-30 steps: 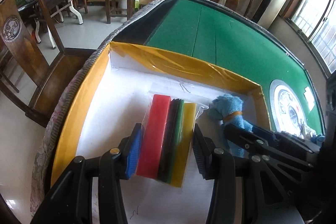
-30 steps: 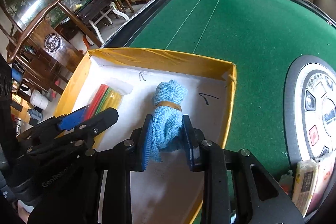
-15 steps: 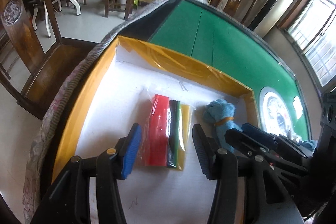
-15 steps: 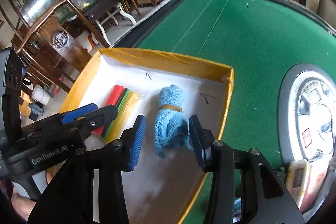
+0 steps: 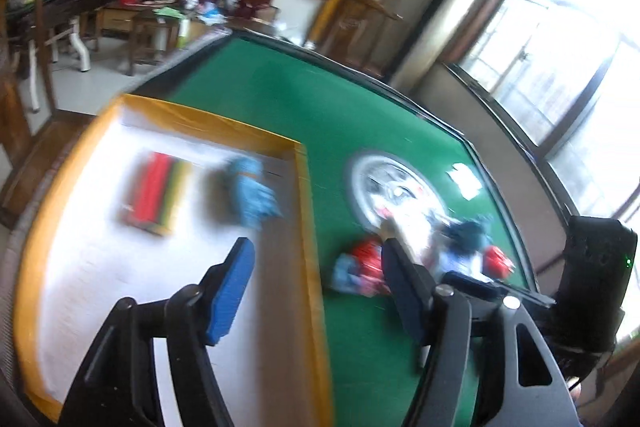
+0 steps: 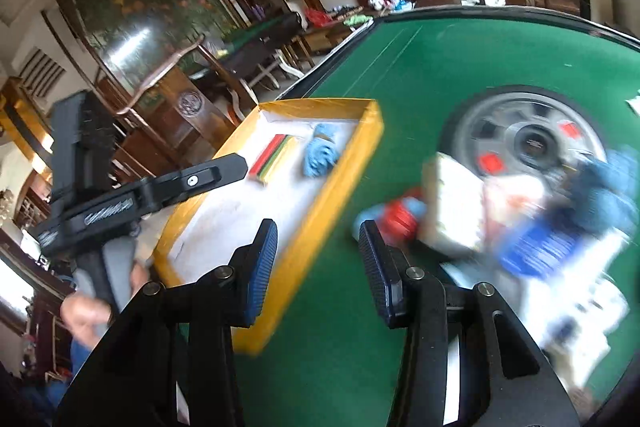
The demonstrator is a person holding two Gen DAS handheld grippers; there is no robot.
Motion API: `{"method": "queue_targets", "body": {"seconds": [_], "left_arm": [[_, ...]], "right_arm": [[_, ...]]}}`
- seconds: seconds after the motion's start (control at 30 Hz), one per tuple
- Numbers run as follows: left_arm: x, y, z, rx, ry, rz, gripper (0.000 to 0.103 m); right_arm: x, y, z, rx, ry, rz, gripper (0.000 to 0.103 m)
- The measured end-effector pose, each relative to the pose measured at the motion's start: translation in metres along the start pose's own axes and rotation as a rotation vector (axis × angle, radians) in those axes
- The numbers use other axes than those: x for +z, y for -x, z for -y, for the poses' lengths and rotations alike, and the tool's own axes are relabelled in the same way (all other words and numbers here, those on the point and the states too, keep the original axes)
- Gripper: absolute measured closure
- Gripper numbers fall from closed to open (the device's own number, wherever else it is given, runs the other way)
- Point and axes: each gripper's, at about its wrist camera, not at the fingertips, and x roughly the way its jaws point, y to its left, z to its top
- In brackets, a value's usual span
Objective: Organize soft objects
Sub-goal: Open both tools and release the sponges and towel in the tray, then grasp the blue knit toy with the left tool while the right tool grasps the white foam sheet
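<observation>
A yellow-rimmed box (image 5: 298,187) with a white floor holds a bag of red, green and yellow sheets (image 5: 160,193) and a rolled blue cloth (image 5: 252,193); all three also show in the right wrist view: the box (image 6: 360,147), the bag (image 6: 276,155), the cloth (image 6: 320,155). My left gripper (image 5: 316,291) is open and empty above the box's right rim. My right gripper (image 6: 316,263) is open and empty over the green felt beside the box. A blurred pile of soft items (image 6: 520,219) lies to the right.
A round grey-white dial (image 6: 532,143) sits in the middle of the green table (image 6: 460,59). Red and blue packets (image 5: 364,267) lie by it. Wooden chairs and other tables stand beyond the table's left edge.
Both grippers have pulled back and up out of the box and swung right toward the pile. The right gripper let go of the blue cloth, which now lies in the box.
</observation>
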Motion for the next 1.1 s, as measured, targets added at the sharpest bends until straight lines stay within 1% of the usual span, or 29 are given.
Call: {"method": "queue_targets", "body": {"seconds": [0.07, 0.13, 0.2, 0.23, 0.33, 0.4, 0.43, 0.47, 0.5, 0.57, 0.6, 0.63, 0.7, 0.77, 0.83, 0.9, 0.97, 1.03, 1.07, 1.1], "left_arm": [[0.000, -0.014, 0.014, -0.029, -0.003, -0.048, 0.035], [-0.002, -0.033, 0.031, -0.047, -0.015, -0.105, 0.035], [-0.002, -0.053, 0.045, -0.056, -0.019, -0.154, 0.035], [-0.006, -0.059, 0.051, -0.051, -0.019, -0.170, 0.035], [-0.010, -0.078, 0.066, 0.000, -0.042, -0.208, 0.035], [-0.007, -0.088, 0.075, 0.071, -0.088, -0.216, 0.035], [-0.006, -0.091, 0.080, 0.120, -0.131, -0.208, 0.035], [-0.005, -0.093, 0.083, 0.142, -0.174, -0.210, 0.035], [-0.004, -0.101, 0.086, 0.145, -0.234, -0.245, 0.035], [-0.008, -0.116, 0.086, 0.117, -0.324, -0.340, 0.035], [-0.009, -0.119, 0.084, 0.116, -0.355, -0.363, 0.035], [-0.011, -0.124, 0.081, 0.137, -0.387, -0.382, 0.035], [-0.011, -0.134, 0.076, 0.167, -0.402, -0.419, 0.035], [-0.010, -0.143, 0.072, 0.198, -0.410, -0.427, 0.035], [-0.006, -0.150, 0.068, 0.222, -0.394, -0.423, 0.035], [-0.003, -0.158, 0.065, 0.224, -0.367, -0.422, 0.035], [-0.003, -0.161, 0.067, 0.256, -0.363, -0.404, 0.036], [-0.007, -0.164, 0.070, 0.305, -0.354, -0.387, 0.047], [-0.010, -0.163, 0.071, 0.308, -0.342, -0.384, 0.056], [-0.012, -0.159, 0.072, 0.306, -0.335, -0.365, 0.061]], "right_arm": [[-0.009, 0.037, 0.025, -0.045, -0.004, 0.052, 0.060], [-0.018, 0.062, 0.042, -0.101, 0.003, 0.094, 0.060], [-0.025, 0.080, 0.060, -0.126, 0.004, 0.119, 0.060], [-0.030, 0.088, 0.073, -0.120, -0.008, 0.134, 0.060], [-0.039, 0.101, 0.106, -0.099, -0.077, 0.167, 0.060], [-0.042, 0.106, 0.121, -0.091, -0.133, 0.171, 0.060], [-0.042, 0.110, 0.130, -0.072, -0.180, 0.173, 0.060], [-0.042, 0.112, 0.133, -0.044, -0.197, 0.184, 0.060], [-0.042, 0.115, 0.138, -0.017, -0.215, 0.190, 0.060], [-0.044, 0.117, 0.144, 0.014, -0.253, 0.191, 0.060], [-0.045, 0.118, 0.146, 0.027, -0.266, 0.198, 0.060], [-0.044, 0.117, 0.145, 0.045, -0.274, 0.200, 0.060], [-0.046, 0.116, 0.142, 0.074, -0.280, 0.202, 0.060], [-0.046, 0.115, 0.140, 0.089, -0.279, 0.198, 0.060], [-0.047, 0.112, 0.137, 0.099, -0.272, 0.185, 0.060], [-0.048, 0.110, 0.133, 0.097, -0.258, 0.172, 0.060], [-0.049, 0.104, 0.127, 0.085, -0.234, 0.144, 0.060], [-0.051, 0.097, 0.123, 0.078, -0.216, 0.116, 0.060], [-0.052, 0.094, 0.120, 0.077, -0.207, 0.098, 0.060], [-0.053, 0.089, 0.115, 0.076, -0.195, 0.072, 0.060]]}}
